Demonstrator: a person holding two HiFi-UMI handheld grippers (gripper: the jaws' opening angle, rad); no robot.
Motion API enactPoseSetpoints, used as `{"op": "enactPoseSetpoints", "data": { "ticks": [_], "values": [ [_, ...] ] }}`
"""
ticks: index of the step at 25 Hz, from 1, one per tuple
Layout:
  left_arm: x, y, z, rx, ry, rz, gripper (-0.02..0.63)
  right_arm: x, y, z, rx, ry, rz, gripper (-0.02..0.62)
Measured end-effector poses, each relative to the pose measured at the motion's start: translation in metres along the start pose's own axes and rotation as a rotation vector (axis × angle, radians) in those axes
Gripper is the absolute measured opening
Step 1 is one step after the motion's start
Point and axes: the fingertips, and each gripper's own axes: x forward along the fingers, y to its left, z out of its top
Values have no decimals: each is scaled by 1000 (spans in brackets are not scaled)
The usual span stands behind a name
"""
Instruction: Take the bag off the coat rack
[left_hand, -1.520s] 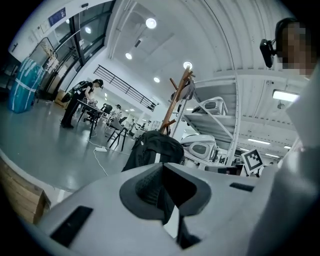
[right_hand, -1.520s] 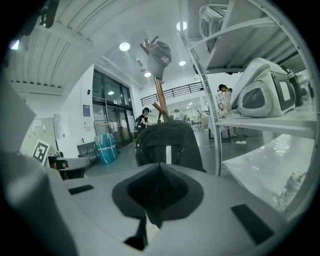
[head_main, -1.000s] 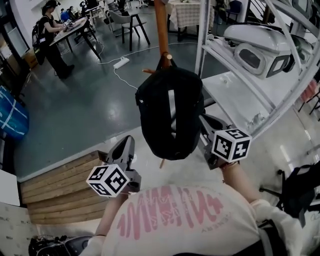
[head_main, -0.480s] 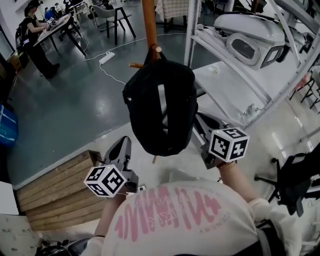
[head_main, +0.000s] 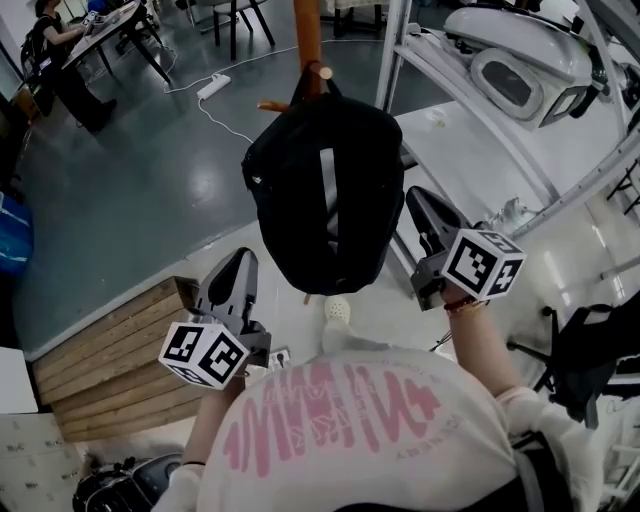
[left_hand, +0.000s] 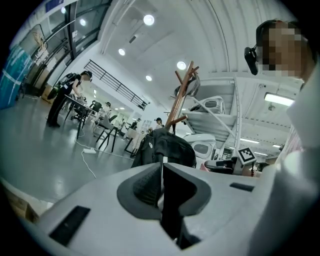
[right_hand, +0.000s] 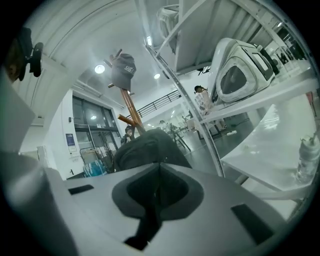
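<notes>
A black backpack (head_main: 325, 190) hangs by its top loop from a peg of the wooden coat rack (head_main: 307, 30). My left gripper (head_main: 240, 262) is shut and empty, below and to the left of the bag, apart from it. On the bag's right side my right gripper (head_main: 418, 200) is also shut with nothing in it, close to the fabric. In the left gripper view the bag (left_hand: 165, 147) and rack (left_hand: 179, 95) lie ahead of the closed jaws (left_hand: 161, 172). In the right gripper view the bag (right_hand: 145, 145) fills the space just beyond the closed jaws (right_hand: 159, 172). A grey cap (right_hand: 124, 70) tops the rack.
White metal shelving (head_main: 470, 140) with white appliances (head_main: 520, 75) stands right of the rack. A wooden pallet (head_main: 110, 360) lies at lower left. A power strip and cable (head_main: 213, 87) lie on the grey floor. A person (head_main: 55, 60) stands at a table far left. A black chair (head_main: 590, 360) is at right.
My right gripper has moved up and outward along the bag's right side. The left gripper has drifted slightly. The bag still hangs on its peg.
</notes>
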Motion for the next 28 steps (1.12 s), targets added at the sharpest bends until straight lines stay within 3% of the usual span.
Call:
{"op": "enactPoseSetpoints", "data": {
  "ticks": [7, 12, 21, 24, 28],
  "values": [
    [25, 12, 29, 8, -68, -6, 8, 22, 0, 37, -34, -99, 48, 10],
    [47, 19, 43, -8, -87, -14, 8, 43, 5, 61, -78, -122, 111, 127],
    [71, 34, 45, -37, -75, 10, 8, 82, 11, 57, -212, -17, 198, 372],
    [76, 38, 44, -39, -61, 23, 8, 90, 11, 52, -259, 19, 214, 413],
    [80, 42, 40, -31, -44, 26, 8, 100, 10, 46, -223, 38, 238, 423]
  ]
}}
